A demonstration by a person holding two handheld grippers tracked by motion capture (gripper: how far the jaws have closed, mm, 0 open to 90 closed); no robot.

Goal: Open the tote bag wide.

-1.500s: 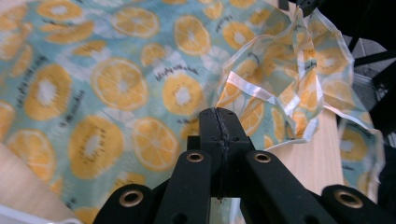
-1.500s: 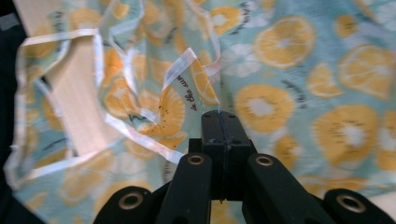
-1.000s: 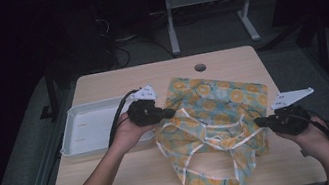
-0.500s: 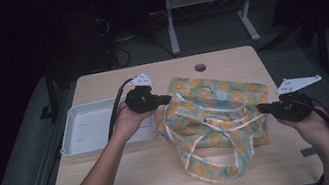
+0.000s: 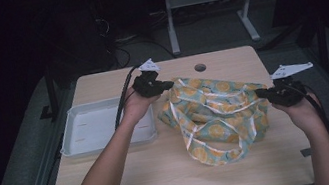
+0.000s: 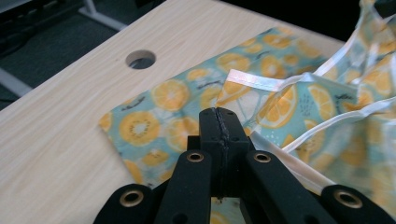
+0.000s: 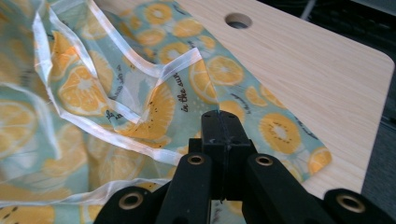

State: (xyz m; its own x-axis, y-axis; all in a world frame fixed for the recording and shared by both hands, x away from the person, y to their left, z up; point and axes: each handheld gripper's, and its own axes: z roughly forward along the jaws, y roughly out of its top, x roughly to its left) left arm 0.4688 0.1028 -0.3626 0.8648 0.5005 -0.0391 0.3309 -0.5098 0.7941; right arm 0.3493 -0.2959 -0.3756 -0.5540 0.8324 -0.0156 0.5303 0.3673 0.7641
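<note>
Jaws of L gripper [image 5: 164,86] & R gripper [image 5: 261,93] clenched on citrus-print cloth [image 5: 217,114] stretched between them; keep tension even, hems level w/ counter [image 5: 166,173].

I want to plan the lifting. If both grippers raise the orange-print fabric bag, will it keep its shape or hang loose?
The orange-print fabric bag probably hangs loose: it already lies crumpled and folded. It looks thin, so likely light. Its glossy trim may slip.
</note>
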